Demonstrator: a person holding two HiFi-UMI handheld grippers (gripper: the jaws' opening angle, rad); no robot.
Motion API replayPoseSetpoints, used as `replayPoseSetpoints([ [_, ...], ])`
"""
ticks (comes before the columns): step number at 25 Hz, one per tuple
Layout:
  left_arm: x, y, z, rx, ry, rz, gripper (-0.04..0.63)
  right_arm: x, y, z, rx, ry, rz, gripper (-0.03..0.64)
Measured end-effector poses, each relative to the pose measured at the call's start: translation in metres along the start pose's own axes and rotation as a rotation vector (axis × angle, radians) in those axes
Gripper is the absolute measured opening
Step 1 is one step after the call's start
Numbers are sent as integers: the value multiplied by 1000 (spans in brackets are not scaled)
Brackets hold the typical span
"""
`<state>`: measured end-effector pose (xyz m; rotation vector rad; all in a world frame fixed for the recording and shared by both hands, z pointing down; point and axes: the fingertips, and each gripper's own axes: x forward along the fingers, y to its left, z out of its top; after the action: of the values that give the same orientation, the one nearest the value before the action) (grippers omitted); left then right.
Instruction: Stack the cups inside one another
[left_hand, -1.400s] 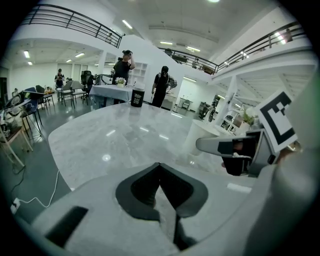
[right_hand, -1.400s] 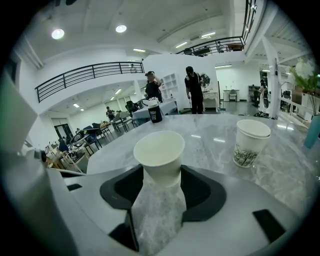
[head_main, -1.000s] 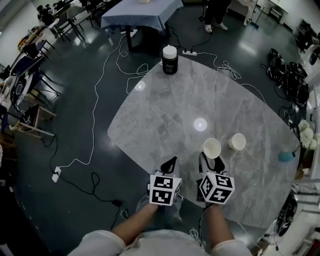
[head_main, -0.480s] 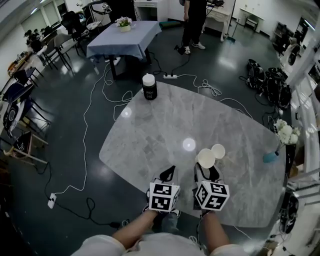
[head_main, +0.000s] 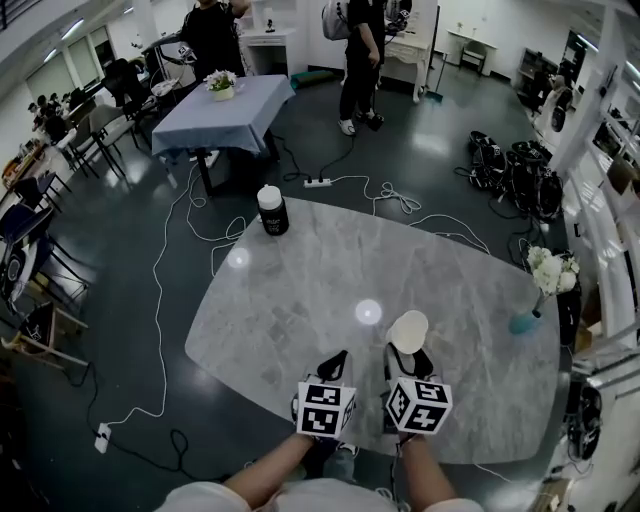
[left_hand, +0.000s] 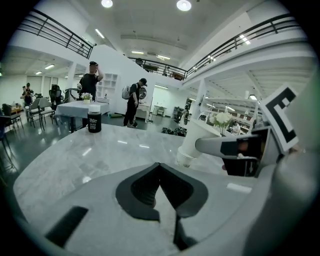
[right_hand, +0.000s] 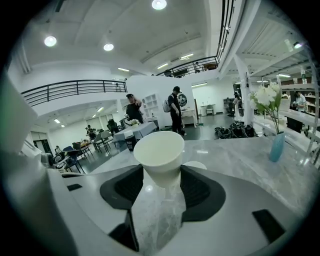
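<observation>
My right gripper (head_main: 405, 356) is shut on a white paper cup (head_main: 407, 329), held upright a little above the grey marble table (head_main: 300, 290). In the right gripper view the cup (right_hand: 160, 154) fills the gap between the jaws of the right gripper (right_hand: 161, 175). Just behind it, the white rim of a second cup (right_hand: 198, 165) shows on the table; the head view hides that cup behind the held one. My left gripper (head_main: 334, 366) hovers beside the right one, over the near table edge. The left gripper (left_hand: 160, 167) is shut and holds nothing. From its view the held cup (left_hand: 196, 141) is up to the right.
A black jar with a white lid (head_main: 271, 210) stands at the table's far left edge. A teal vase (head_main: 522, 321) with white flowers is at the right edge. Cables lie on the dark floor, and a cloth-covered table (head_main: 225, 105) and people stand far behind.
Both grippers have risen. The right one carried its cup toward the second cup, which stood apart to its right and now sits hidden behind it.
</observation>
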<state>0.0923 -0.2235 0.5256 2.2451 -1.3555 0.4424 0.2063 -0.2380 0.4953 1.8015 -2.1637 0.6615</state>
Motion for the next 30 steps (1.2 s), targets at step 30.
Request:
replayPoseSetpoints([
  [30, 88, -25, -3, -1, 92, -42, -5, 50, -69, -8, 14, 85, -35, 213],
])
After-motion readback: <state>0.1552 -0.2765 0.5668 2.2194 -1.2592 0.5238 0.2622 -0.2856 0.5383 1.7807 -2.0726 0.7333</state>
